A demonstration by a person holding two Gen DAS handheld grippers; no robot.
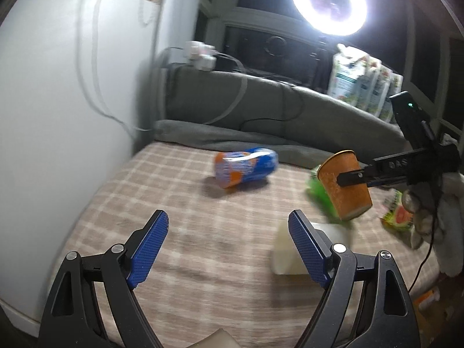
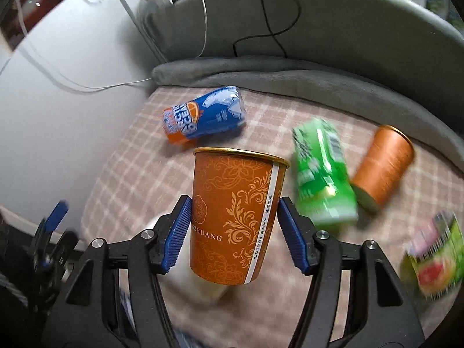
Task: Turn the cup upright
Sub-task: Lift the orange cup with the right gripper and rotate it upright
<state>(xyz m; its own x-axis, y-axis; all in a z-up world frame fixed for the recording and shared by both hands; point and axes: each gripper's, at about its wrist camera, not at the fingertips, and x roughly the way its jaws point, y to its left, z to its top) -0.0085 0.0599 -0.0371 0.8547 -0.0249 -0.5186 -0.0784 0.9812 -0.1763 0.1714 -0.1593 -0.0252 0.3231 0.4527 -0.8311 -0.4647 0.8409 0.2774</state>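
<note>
The orange paper cup with a gold rim and floral pattern [image 2: 235,217] bears the partly hidden letters "ZHUANG" on its side, and its white vertical seam strip carries Chinese characters followed by "REUSE". The lettering on the blue and orange drink can [image 2: 203,116] is too blurred to read.

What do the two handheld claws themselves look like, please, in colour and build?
Both the left claw and right claw have black skeletal frames with triangular cut-outs, silver pivot screws, and blue ribbed fingers. A thin black cable hangs by the right one.
</note>
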